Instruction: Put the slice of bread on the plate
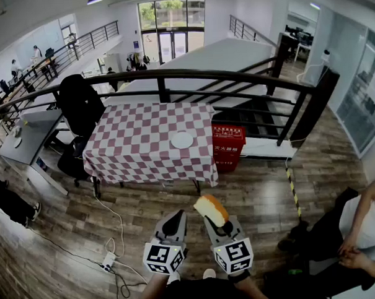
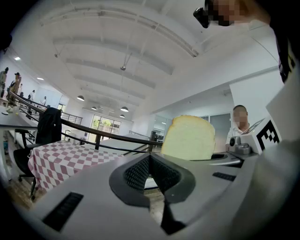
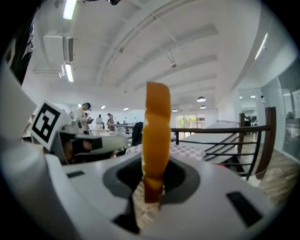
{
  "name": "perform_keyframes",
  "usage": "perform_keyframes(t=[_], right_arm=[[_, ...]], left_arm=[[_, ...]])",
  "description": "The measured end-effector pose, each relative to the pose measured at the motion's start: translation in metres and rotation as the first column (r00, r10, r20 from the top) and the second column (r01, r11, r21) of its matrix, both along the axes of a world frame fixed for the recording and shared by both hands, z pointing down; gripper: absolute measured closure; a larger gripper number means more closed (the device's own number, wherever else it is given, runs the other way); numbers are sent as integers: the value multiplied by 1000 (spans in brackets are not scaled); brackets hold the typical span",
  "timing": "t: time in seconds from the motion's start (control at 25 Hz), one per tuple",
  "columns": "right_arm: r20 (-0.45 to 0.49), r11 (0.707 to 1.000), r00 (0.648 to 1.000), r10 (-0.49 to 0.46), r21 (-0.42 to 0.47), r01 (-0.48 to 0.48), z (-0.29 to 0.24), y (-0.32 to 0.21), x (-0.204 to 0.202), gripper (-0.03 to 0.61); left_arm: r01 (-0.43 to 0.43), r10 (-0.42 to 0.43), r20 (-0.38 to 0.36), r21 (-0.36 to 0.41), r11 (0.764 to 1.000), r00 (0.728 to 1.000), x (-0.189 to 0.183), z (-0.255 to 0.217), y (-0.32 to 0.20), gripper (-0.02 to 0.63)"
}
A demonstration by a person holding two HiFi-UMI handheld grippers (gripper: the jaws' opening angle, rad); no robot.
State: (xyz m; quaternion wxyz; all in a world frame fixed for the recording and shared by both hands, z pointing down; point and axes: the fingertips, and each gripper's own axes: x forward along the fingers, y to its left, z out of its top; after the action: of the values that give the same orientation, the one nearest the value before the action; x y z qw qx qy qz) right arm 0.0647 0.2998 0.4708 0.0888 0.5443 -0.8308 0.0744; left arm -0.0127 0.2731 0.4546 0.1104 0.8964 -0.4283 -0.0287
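Golden-crusted slice of bread [image 1: 210,210] — clamped upright in right gripper [image 3: 151,180], aloft, well apart from round white plate [image 1: 182,140] on red-and-white checked table [image 1: 135,148]. Left gripper [image 2: 152,176]: jaws together, empty. Pickup done; carrying and placing remain.

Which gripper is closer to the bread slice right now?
Right. The right gripper is shut on the slice of bread, clamping its lower edge. The left gripper sits beside it on the left, jaws together and not touching it.
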Motion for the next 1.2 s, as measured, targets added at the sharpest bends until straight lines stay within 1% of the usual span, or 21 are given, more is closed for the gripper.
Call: perform_keyframes(t=[0.2,0.4,0.52,0.6,0.68,0.76,0.88,0.96,1.04,1.12,1.2], right_arm=[[-5,1000,1000,9,3,-9,2,0,29,476],[-2,999,999,40,-4,-40,6,-3,75,476],[49,998,997,63,7,-63,5,-5,88,476],[71,998,996,53,25,-55,4,-9,89,476],[66,999,997,32,19,-33,7,-13,89,476],[62,1000,998,24,0,-24,14,-15,89,476],[76,999,996,39,-26,-37,27,-31,95,476],[72,998,996,48,-40,-46,35,-50,98,476],[69,997,996,54,-57,-50,45,-72,94,476],[62,996,996,58,-66,-54,50,-100,89,476],[41,996,997,57,-71,-54,50,-131,85,476]], left_arm=[[6,-6,0,6,1000,1000,23,6,-4,595],[-14,14,-1,15,1000,1000,66,9,-4,596],[-23,22,12,29,999,1000,86,19,0,595],[-6,5,35,32,999,999,93,25,2,597],[21,-23,61,33,999,998,89,27,2,596],[68,-70,77,21,997,995,71,31,-5,597],[129,-129,61,-4,992,990,48,37,-31,597],[134,-134,50,-10,991,990,46,43,-50,596],[121,-120,50,-16,993,991,46,52,-70,596],[104,-102,49,-28,994,994,48,61,-96,597],[89,-88,30,-38,995,996,51,64,-128,597]])
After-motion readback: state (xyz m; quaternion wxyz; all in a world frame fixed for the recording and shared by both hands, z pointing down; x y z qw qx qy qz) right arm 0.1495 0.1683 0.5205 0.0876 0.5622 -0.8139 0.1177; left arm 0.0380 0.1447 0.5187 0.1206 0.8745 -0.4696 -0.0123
